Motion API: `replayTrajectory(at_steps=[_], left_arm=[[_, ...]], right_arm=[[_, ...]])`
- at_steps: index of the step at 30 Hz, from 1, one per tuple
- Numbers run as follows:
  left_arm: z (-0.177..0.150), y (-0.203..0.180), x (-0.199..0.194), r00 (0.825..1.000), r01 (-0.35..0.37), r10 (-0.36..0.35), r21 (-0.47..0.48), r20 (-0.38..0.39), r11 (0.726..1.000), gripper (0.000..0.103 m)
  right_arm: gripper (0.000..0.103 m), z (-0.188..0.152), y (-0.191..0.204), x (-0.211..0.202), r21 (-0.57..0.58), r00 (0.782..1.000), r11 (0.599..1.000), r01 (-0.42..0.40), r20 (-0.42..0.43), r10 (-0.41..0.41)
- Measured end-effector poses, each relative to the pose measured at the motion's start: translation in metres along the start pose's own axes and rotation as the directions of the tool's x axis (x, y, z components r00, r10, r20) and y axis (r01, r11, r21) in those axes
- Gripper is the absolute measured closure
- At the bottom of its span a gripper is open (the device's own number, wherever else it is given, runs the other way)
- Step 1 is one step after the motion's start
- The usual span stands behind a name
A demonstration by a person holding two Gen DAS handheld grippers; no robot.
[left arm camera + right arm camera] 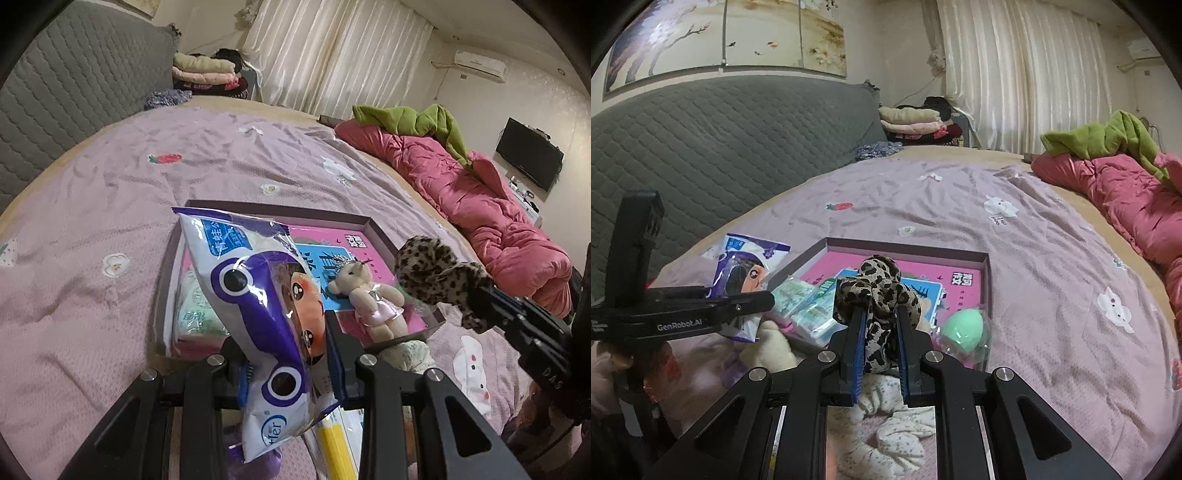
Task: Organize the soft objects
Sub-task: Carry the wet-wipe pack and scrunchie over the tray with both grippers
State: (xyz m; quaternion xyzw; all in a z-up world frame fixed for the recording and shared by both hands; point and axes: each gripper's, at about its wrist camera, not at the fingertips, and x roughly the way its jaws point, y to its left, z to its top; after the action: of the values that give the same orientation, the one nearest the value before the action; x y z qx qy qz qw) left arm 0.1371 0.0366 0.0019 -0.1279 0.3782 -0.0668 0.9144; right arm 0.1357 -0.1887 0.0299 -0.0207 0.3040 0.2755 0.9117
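Holding two soft things at once here, both hanging over the shallow box point(280, 210) that sits on the lilac bedspread point(110, 206).

The left gripper point(284, 354) is pinching a crinkly plastic pack point(251, 288) with a cartoon face on it, gripped around its lower middle so most of it sticks up above the box's near left corner. Looks light and squashy, but the film is probably slick, so I'd keep the pinch on the fat padded part and not on the thin sealed edge, where it could slide out.

The right gripper point(877, 332) has its jaws pressed onto a leopard-print scrunchie point(877, 284), which bunches up above the fingertips over the near edge of the box. Pure fabric, weighs nothing by the look of it, flops whichever way it likes. Grabbing through the bunched middle like this seems right to me.

Already in the box: a little teddy point(373, 299) in a pink dress near the near right corner, some green tissue packs point(809, 306) along the left side, and a mint egg-shaped thing in clear wrap point(960, 325) right at the near right edge. A pale floral scrunchie point(886, 435) lies on the bedspread in front of the box.
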Motion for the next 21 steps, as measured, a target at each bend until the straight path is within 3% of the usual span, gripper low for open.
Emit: replayTrajectory(at_steps=[21], left_arm=[[0.019, 0.014, 0.034, 0.999, 0.016, -0.016, -0.009, -0.052, 1.000, 0.070]], right_arm=[[0.088, 0.019, -0.023, 0.021, 0.021, 0.997, 0.998, 0.064, 0.034, -0.064]])
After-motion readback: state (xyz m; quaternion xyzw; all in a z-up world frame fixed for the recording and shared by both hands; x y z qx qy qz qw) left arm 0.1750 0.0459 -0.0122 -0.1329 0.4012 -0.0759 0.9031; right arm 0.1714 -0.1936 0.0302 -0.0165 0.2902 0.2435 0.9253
